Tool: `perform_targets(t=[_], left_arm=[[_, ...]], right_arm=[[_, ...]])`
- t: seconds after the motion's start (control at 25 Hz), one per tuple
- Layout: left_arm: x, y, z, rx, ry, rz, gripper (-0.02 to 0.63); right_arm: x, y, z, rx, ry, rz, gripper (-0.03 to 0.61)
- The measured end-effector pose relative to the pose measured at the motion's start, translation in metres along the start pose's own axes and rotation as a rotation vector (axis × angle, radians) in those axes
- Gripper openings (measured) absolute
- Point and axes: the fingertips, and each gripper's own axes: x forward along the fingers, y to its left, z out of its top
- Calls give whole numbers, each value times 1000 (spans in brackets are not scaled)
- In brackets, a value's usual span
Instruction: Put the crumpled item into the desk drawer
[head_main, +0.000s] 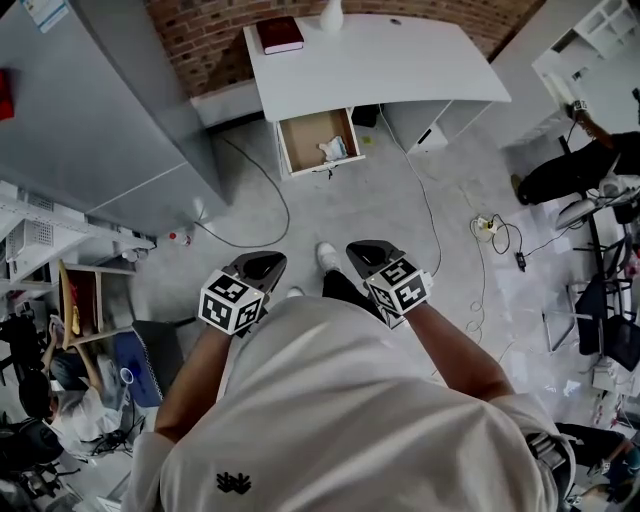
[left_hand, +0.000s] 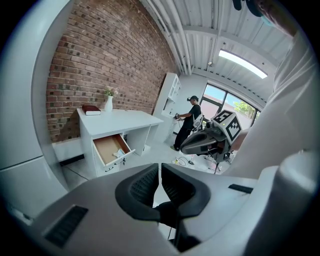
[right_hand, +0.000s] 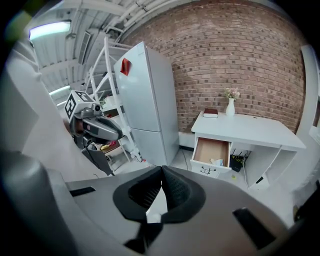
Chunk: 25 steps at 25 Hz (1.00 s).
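Far left, the grey fridge (head_main: 90, 110) stands well apart from the action. My left gripper (head_main: 262, 264) hangs close to my body, jaws pressed together on nothing. Straight ahead is the white desk (head_main: 400, 70) against the brick wall, with its drawer (head_main: 303, 132) pulled out under the left end of the desktop. And there's the crumpled item (head_main: 334, 150), lying inside near the drawer's front right corner as I face it. My right gripper (head_main: 368, 252) matches the left: jaws together, empty. I'd say the putting-in is done. If anything is left, it's stepping up and nudging the drawer front squarely shut.
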Motion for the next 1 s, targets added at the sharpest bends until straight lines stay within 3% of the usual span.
perform_targets(t=[1.0], left_arm=[[-17, 20, -27, -78, -12, 40, 34]], right_arm=[[23, 29, 8, -29, -4, 65, 29]])
